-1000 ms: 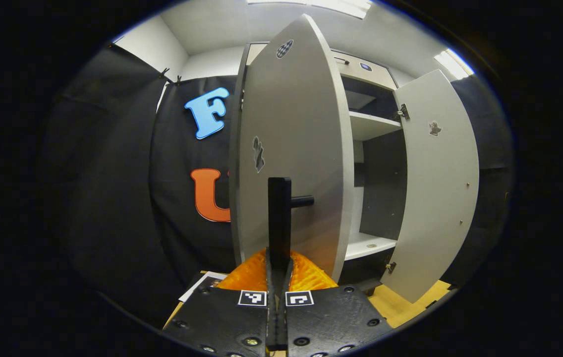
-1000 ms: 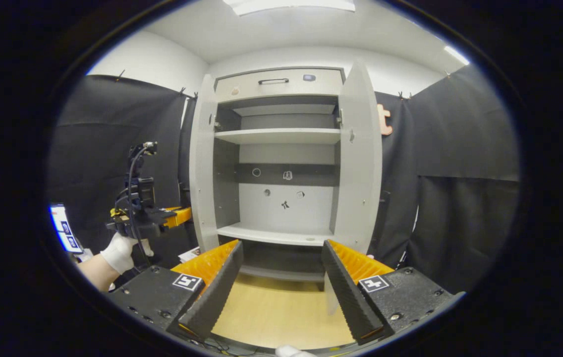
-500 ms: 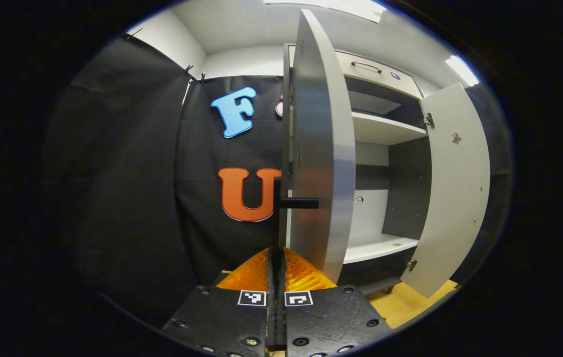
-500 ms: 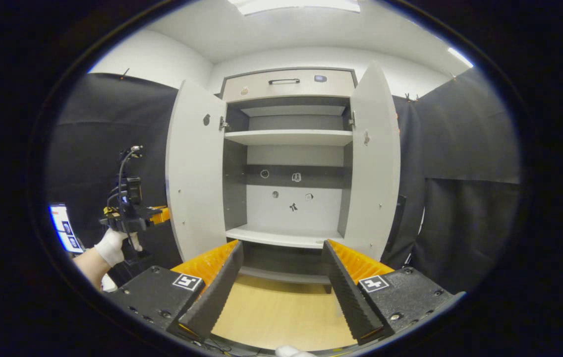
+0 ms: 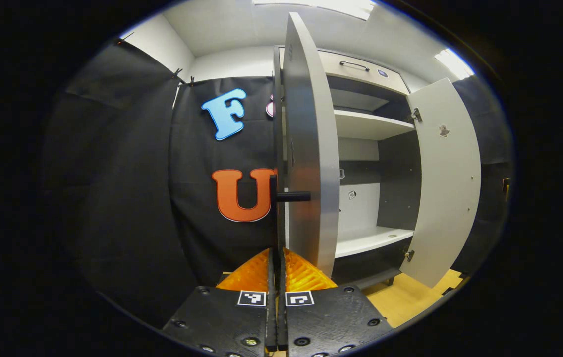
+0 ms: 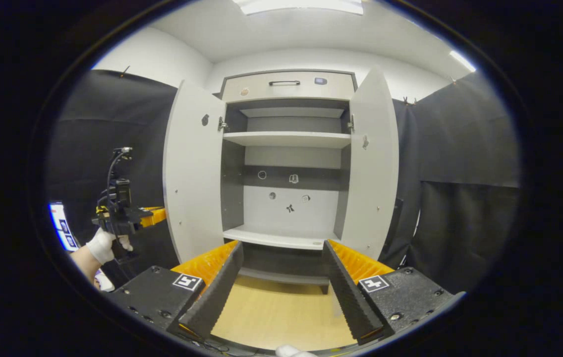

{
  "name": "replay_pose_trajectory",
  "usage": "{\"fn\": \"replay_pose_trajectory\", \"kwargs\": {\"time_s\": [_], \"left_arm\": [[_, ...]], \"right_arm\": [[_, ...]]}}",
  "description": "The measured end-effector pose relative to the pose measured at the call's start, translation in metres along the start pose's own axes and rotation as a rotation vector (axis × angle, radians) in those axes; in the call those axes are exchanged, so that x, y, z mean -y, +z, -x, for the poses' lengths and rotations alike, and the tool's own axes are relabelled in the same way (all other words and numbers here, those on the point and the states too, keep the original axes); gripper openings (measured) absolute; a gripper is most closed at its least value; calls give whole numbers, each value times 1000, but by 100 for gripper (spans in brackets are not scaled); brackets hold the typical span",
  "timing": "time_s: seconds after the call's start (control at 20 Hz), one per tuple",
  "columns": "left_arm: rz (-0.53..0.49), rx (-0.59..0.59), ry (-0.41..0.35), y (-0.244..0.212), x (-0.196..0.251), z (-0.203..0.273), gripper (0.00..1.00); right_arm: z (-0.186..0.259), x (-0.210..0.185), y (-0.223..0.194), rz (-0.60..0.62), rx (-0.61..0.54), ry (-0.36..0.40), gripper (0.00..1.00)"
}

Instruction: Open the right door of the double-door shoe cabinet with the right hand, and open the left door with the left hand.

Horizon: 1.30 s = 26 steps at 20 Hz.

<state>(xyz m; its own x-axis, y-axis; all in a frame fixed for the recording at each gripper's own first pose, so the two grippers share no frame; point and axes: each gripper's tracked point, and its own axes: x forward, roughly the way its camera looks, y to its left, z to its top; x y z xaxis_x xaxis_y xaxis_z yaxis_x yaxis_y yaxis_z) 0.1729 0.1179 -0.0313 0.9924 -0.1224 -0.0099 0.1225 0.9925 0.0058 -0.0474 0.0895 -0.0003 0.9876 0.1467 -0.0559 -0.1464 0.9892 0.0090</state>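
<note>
The grey shoe cabinet point(image 6: 286, 141) stands with both doors swung out. In the left gripper view the left door point(image 5: 309, 148) is nearly edge-on, and its black bar handle point(image 5: 273, 208) runs down between my left gripper's point(image 5: 277, 254) fingers, which are shut on it. The right door point(image 5: 445, 183) hangs wide open beyond. In the right gripper view the left door point(image 6: 192, 168) and right door point(image 6: 373, 163) flank bare shelves. My right gripper point(image 6: 281, 275) is open, back from the cabinet and holding nothing. A gloved hand point(image 6: 99, 244) holds the left gripper point(image 6: 125, 218) beside the left door.
Black cloth walls stand on both sides of the cabinet. A drawer with a handle point(image 6: 284, 83) tops it. A lit screen point(image 6: 61, 225) glows at the far left. Light wooden floor point(image 6: 271, 312) lies in front of the cabinet.
The left door has swung farther out, from facing the left camera to nearly edge-on, with my left gripper shut on its handle. The right gripper stays open and almost still.
</note>
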Motion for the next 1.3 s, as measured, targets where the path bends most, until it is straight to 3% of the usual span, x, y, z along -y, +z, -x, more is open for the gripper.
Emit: {"fn": "replay_pose_trajectory", "kwargs": {"time_s": [0.1, 0.25, 0.75, 0.85, 1.3], "left_arm": [[7, -20, 34, -3, -4, 12, 0], [-12, -31, 93, -1, -11, 31, 96], [6, -29, 147, 22, -6, 96, 100], [-16, -9, 156, 37, 2, 113, 97], [-31, 33, 103, 71, 78, 167, 97]], "right_arm": [[2, 1, 4, -7, 11, 0, 100], [6, 2, 7, -1, 20, -10, 100], [18, 24, 17, 2, 52, -69, 100], [20, 33, 22, 1, 58, -87, 100], [32, 77, 31, -45, 86, -131, 99]]}}
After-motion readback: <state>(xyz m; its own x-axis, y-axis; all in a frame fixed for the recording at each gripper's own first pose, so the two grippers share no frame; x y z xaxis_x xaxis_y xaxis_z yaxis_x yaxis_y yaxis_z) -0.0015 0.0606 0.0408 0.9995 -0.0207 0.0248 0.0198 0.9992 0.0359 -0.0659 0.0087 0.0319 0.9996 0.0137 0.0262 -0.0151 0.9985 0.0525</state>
